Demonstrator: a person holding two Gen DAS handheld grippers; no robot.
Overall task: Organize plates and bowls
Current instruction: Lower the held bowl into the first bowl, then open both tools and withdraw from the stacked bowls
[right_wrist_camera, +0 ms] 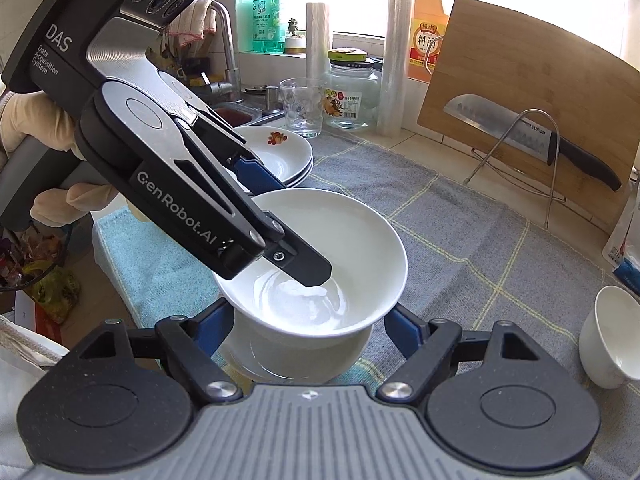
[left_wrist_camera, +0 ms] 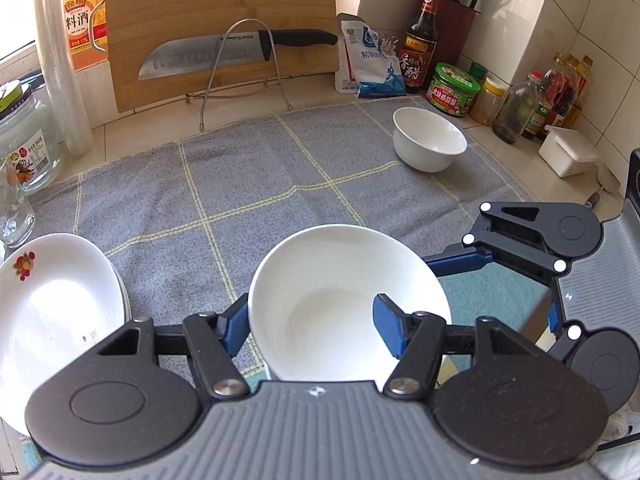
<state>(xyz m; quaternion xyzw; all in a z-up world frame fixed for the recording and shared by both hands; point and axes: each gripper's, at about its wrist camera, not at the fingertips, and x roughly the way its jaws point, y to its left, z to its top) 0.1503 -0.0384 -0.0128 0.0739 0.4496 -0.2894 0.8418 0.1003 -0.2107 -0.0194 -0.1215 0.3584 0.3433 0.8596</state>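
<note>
Right wrist view: our left gripper (right_wrist_camera: 280, 216) pinches the top bowl's (right_wrist_camera: 320, 264) rim, nesting it on 1 lower bowl (right_wrist_camera: 296, 360); our right gripper (right_wrist_camera: 310, 326) is spread around that stack. Next: release, then fetch the far bowl (right_wrist_camera: 612, 340).

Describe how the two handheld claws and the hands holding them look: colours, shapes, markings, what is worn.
The left claw is matte black with silver plates, round pivot discs, blue finger pads, and white lettering: "DAS Data Acquisition System" and "GenRobot.AI". The hand on its grey grip wears a cream glove. The right claw has the same black linkages and blue pads, plus white round marker dots. Both have ribbed grey bodies. No cables are clearly visible.
</note>
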